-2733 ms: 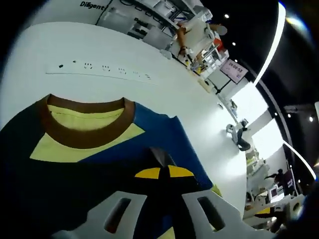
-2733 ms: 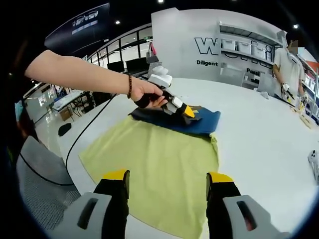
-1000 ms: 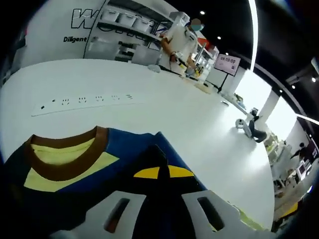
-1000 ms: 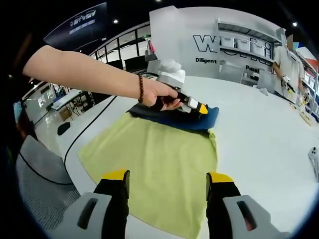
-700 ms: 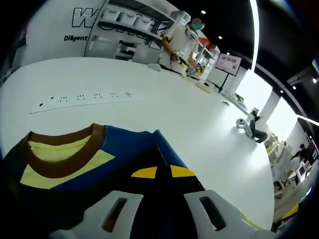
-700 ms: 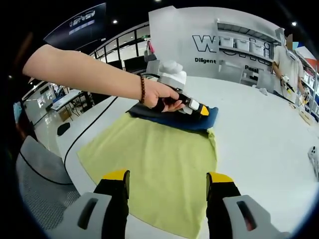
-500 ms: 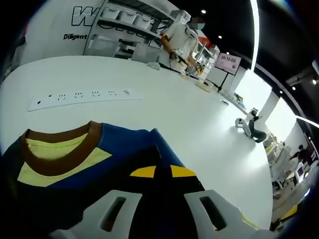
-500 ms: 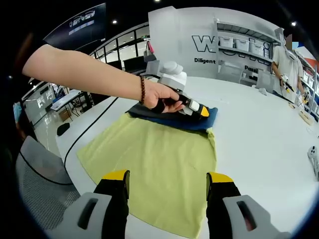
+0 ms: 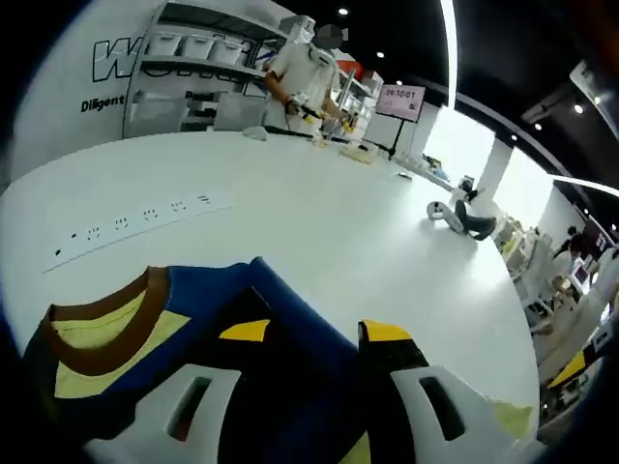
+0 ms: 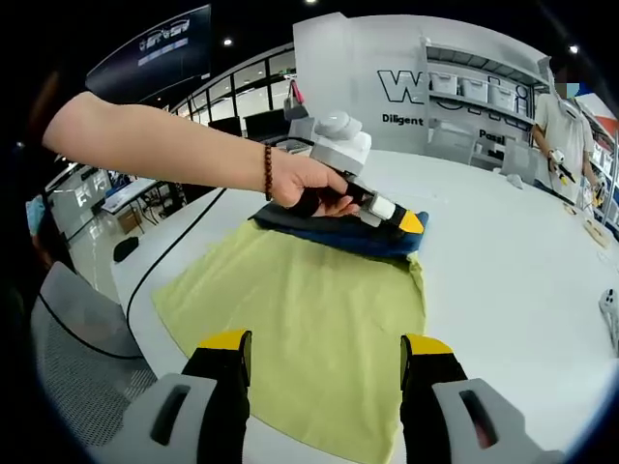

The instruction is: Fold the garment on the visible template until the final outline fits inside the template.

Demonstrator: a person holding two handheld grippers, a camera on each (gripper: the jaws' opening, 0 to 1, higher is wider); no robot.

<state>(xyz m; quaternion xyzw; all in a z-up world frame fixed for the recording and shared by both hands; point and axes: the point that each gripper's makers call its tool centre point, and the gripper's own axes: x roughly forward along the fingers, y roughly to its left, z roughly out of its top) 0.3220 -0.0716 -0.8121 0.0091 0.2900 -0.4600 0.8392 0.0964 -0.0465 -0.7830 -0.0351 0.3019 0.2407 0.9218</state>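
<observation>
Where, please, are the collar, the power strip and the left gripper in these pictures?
collar (image 9: 102, 332), left gripper view, on its brown front band.
power strip (image 9: 135, 221), left gripper view, on its white top face near the sockets.
left gripper (image 10: 406, 221), right gripper view, at its yellow fingertips over the blue garment.

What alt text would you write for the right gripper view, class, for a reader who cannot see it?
A person's hand holds the left gripper low over a folded dark blue shirt at the far edge of a yellow-green cloth on a white table. The right gripper hangs open above the cloth's near end.
</observation>
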